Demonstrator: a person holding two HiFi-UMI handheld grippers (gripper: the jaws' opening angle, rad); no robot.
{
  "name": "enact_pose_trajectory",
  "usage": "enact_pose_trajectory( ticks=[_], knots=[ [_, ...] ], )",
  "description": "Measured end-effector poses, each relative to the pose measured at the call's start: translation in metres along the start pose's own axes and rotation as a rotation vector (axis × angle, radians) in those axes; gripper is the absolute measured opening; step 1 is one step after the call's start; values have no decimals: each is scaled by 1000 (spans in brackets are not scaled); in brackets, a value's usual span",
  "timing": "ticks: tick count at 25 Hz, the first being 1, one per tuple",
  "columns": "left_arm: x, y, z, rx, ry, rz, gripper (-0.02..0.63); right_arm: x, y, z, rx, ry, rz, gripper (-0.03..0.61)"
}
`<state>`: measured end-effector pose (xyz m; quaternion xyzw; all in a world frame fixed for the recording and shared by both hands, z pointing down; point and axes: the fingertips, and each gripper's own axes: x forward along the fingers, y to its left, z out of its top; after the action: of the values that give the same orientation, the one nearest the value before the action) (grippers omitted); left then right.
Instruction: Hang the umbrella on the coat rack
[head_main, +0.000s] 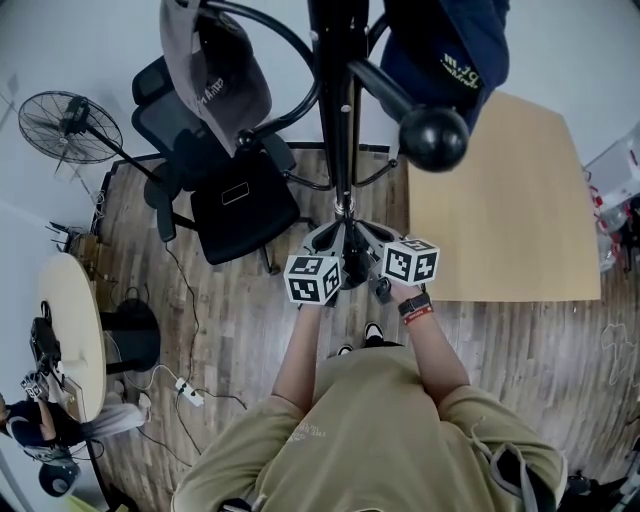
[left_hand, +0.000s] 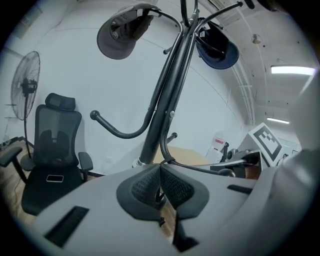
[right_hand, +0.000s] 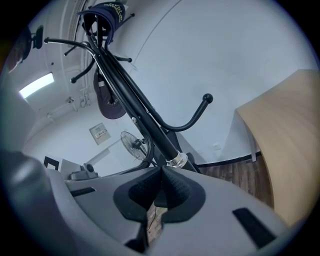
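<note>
Coat rack hook (head_main: 433, 138) close overhead | left gripper (left_hand: 160, 172) clamped on thin dark cord (left_hand: 191, 165) | right gripper (right_hand: 161, 175) jaws together | cord looks light, limp: pinch firmly; umbrella unseen.

ahead: coat rack pole (head_main: 343, 130) blocks | left: office chair (head_main: 240, 205) | right: table (head_main: 500, 200) | floor between open

Black coat rack (head_main: 341, 110), grey cap (head_main: 215, 70), navy cap (head_main: 450, 40)

The wooden floor (head_main: 240, 330) carries the coat rack (head_main: 340, 120), a black office chair (head_main: 235, 200) and a standing fan (head_main: 70, 127). A white power strip (head_main: 186, 391) with cables lies on it, near a round tabletop (head_main: 70, 330).
</note>
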<state>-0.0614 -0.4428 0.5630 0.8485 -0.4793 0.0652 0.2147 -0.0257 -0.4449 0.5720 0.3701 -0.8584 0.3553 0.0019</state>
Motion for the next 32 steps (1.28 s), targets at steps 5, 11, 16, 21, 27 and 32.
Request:
enact_pose_trajectory(
  ticks=[5, 11, 16, 21, 27, 32],
  knots=[
    [6, -4, -12, -62, 13, -35, 23, 3, 2, -8, -17, 18, -3, 18],
    [2, -7, -14, -82, -15, -60, 23, 3, 3, -13, -5, 33, 3, 23],
    [-6, -11, -13, -86, -43, -77, 25, -6, 0, -13, -12, 22, -17, 18],
    [-20, -12, -13, -49, -48, -44, 25, -26, -4, -10, -62, 3, -64, 17],
    [-38, -17, -11, -16, -65, -7, 25, -56, -4, -4, -188, -25, -139, 17],
    [-60, -26, -2, 37, -105, 25, 25, -83, 6, 2, -288, -78, -189, 17]
  ],
)
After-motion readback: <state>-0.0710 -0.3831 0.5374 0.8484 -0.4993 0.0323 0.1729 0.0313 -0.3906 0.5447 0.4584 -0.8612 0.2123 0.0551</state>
